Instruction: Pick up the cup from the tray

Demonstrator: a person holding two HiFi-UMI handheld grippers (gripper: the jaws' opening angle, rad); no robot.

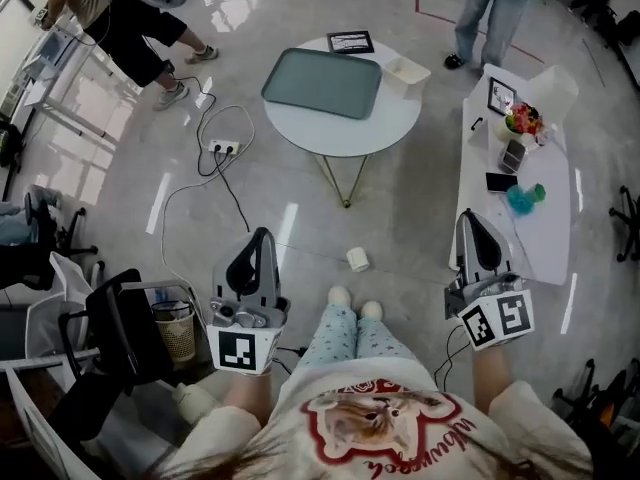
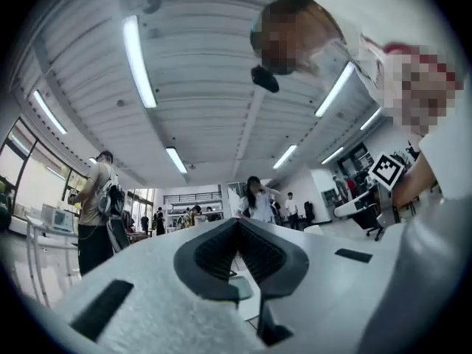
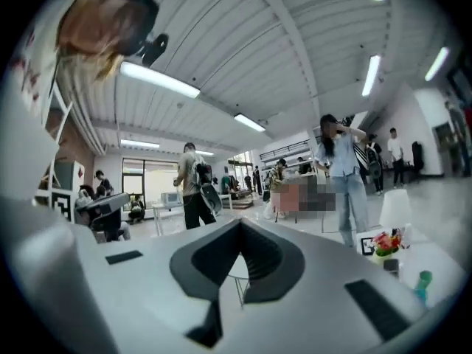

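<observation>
Both closed and empty, left gripper (image 1: 262,236) and right gripper (image 1: 472,218) hover short of the round table (image 1: 340,133) (tray (image 1: 322,81) on it, cup (image 1: 357,259) on the floor (image 1: 410,203) nearer).

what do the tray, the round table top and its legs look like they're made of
The tray looks like moulded plastic in a matte grey-green: it has rounded corners, a raised rim and no glare. The round table has a smooth white top with a soft sheen, probably painted or laminated board. Its legs look like thin metal rod with a brass-gold finish.
</observation>
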